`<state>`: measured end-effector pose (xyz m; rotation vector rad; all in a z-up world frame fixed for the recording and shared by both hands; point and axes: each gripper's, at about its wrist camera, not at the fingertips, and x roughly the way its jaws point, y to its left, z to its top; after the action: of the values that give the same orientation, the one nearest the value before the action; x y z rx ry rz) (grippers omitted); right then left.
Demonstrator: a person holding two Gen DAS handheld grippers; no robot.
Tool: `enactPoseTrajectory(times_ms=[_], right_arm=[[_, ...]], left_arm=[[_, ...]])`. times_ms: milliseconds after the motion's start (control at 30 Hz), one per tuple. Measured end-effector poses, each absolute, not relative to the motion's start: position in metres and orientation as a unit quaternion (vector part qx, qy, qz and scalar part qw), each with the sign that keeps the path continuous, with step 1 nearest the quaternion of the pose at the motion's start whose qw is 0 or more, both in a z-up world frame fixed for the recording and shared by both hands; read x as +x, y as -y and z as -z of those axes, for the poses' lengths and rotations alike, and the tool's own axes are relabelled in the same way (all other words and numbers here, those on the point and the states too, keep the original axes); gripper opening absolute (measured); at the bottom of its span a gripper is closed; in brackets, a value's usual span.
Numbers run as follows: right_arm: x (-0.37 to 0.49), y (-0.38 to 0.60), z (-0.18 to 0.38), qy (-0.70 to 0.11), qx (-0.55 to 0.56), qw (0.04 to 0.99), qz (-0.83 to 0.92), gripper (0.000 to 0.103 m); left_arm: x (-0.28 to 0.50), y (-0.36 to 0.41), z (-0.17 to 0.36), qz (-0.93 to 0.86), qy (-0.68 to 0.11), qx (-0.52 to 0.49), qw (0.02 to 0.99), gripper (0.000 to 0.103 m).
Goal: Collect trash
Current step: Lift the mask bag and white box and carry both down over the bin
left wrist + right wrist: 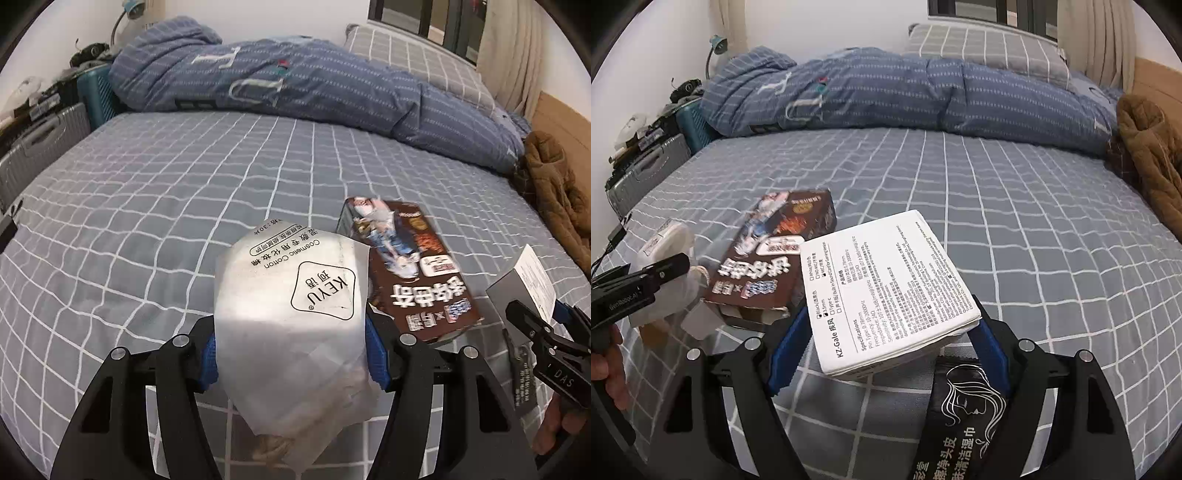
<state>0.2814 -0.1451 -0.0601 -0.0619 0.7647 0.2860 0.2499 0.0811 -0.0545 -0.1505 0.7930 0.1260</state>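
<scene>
1. We find the left gripper (291, 354) closed on a white cotton-pad pouch (291, 317); its blue fingers (376, 354) press both sides, and the pouch appears clear of the bed (147, 192), presumably so it can be carried off as trash.
2. The right gripper (886, 343) clamps a white earphone box (882, 288) by its near edge, tilted, label upward.
3. A brown snack box (410, 273) lies on the bed between the two held items, not gripped; we judge it the remaining pickup.
4. A black wet-wipe sachet (960, 417) shows beneath the right gripper; whether it is held we cannot tell.
5. The pouch is crumpled and translucent, apparently near empty; the earphone box looks rigid and intact.
</scene>
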Motion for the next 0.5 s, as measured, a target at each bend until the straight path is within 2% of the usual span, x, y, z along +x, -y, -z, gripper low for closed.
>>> enactPoseTrajectory(times_ms=[500], right_arm=[[0.239,0.146,0.028,-0.339,-0.029,0.929,-0.149,0.077]], left_arm=[[0.204,-0.063,0.028,-0.044,-0.362,-0.081,0.928,0.060]])
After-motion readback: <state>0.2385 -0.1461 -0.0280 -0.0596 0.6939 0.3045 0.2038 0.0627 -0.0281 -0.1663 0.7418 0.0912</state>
